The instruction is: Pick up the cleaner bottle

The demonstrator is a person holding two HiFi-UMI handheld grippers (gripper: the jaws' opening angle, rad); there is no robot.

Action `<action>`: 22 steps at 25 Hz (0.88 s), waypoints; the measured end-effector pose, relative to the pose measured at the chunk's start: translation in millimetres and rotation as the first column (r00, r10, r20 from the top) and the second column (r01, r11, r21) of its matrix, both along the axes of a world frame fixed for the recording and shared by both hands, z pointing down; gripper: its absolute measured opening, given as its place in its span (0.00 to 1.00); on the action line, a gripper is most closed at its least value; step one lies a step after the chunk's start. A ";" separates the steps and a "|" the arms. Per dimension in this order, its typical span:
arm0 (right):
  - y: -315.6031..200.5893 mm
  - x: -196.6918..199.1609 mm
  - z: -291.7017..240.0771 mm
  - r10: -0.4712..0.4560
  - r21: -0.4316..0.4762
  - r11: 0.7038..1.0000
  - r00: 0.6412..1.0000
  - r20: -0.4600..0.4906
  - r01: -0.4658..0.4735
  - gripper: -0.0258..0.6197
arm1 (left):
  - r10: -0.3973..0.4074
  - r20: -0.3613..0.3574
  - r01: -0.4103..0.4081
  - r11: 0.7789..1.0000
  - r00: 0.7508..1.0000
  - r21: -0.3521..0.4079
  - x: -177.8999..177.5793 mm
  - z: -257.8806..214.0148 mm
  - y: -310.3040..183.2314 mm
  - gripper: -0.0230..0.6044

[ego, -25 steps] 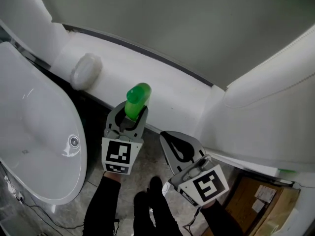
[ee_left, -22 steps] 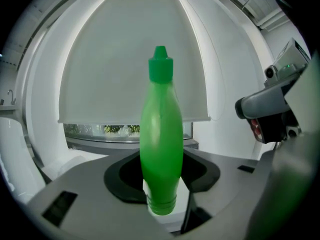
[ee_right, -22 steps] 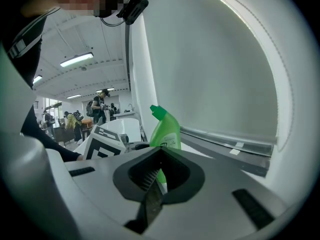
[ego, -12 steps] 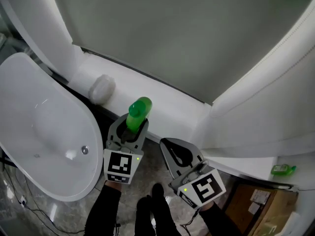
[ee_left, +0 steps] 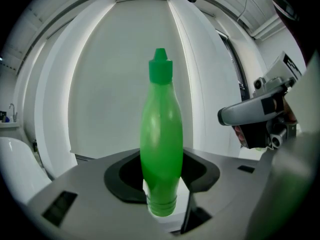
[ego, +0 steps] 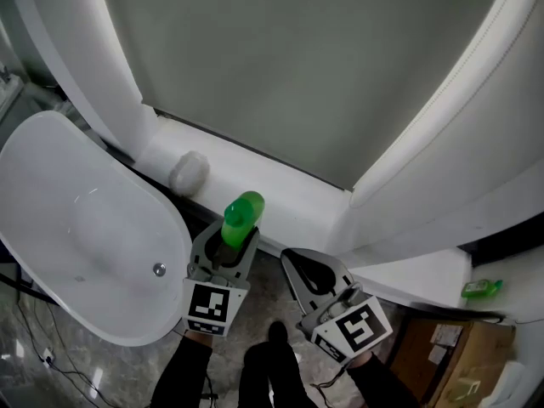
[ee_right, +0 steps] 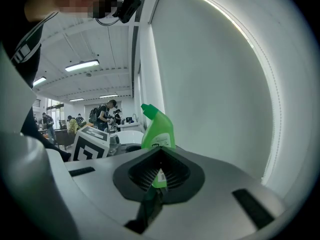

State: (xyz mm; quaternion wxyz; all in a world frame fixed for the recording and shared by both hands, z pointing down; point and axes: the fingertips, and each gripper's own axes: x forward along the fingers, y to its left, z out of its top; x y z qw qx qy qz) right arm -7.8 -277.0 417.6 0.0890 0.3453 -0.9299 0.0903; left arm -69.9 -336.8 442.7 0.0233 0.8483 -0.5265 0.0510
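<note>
Tub: we see a white bathtub (ego: 76, 228) filling the far left of the head view, with its drain (ego: 159, 269) towards its near end.
Lump: a white rounded object (ego: 189, 170) sits on the ledge just right of the tub. It is too small for us to say what it is.
Ledge: a white ledge (ego: 285, 195) runs along the foot of a grey wall panel (ego: 280, 66).
Left gripper: the left gripper (ego: 231, 238) is at lower centre, with a dark sleeve (ego: 180, 372) behind it. Its own view shows the jaws clamped on the lower body of the cleaner bottle.
Cleaner bottle: we see the green cleaner bottle (ego: 242, 211) held off every surface in the left gripper's jaws. In the left gripper view it stands upright, cap on top, in front of the grey panel. In the head view it lies between the tub and the ledge.
Right gripper: the right gripper (ego: 291, 257) is just right of the left one and apart from it. Its jaws are together at the tips with nothing between them. In its own view the green bottle stands beyond the jaws, not in them.
Small bottle: a small green bottle (ego: 481, 288) lies on the white surface at far right, well apart from both grippers.
Box: a cardboard box (ego: 446, 359) sits at the bottom right corner, below that surface.
Background: the right gripper view shows people (ee_right: 107, 113) standing far off at the left.
</note>
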 end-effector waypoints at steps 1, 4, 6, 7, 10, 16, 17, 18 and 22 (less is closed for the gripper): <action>3.0 -0.1 -6.7 0.001 0.006 1.000 1.000 0.001 -0.001 0.04 | 0.002 0.002 -0.002 1.000 1.000 0.006 -1.1 -7.2 4.9 0.33; 12.9 -0.6 -25.3 0.002 0.019 1.000 1.000 0.002 -0.002 0.04 | 0.009 0.012 -0.009 1.000 1.000 0.007 -4.3 -23.8 20.4 0.33; 19.3 -1.5 -36.0 0.001 0.025 1.000 1.000 0.001 -0.001 0.04 | 0.012 0.013 -0.012 1.000 1.000 0.008 -6.3 -34.9 29.8 0.33; 22.3 -1.9 -41.1 0.000 0.027 1.000 1.000 0.003 -0.001 0.04 | 0.012 0.013 -0.012 1.000 1.000 0.012 -7.2 -41.1 34.0 0.33; 31.6 -2.6 -55.5 -0.004 0.036 0.999 1.000 0.011 0.003 0.04 | 0.010 0.008 -0.011 1.000 1.000 0.020 -9.6 -56.9 46.3 0.33; 52.6 -5.3 -83.0 -0.015 0.057 0.998 1.000 0.008 0.014 0.04 | 0.007 0.004 -0.007 0.999 1.000 0.047 -16.9 -89.7 70.2 0.33; 55.6 -5.5 -87.0 -0.016 0.059 0.998 1.000 0.008 0.016 0.04 | 0.006 0.004 -0.006 0.999 1.000 0.049 -18.5 -94.1 73.7 0.33; 58.5 -5.8 -90.7 -0.017 0.062 0.998 1.000 0.008 0.017 0.04 | 0.006 0.004 -0.006 0.999 1.000 0.051 -20.0 -98.2 77.3 0.33; 70.7 -7.0 -102.6 -0.023 0.070 0.997 1.000 0.004 0.022 0.04 | 0.001 0.007 -0.002 0.998 1.000 0.057 -25.4 -110.7 93.1 0.33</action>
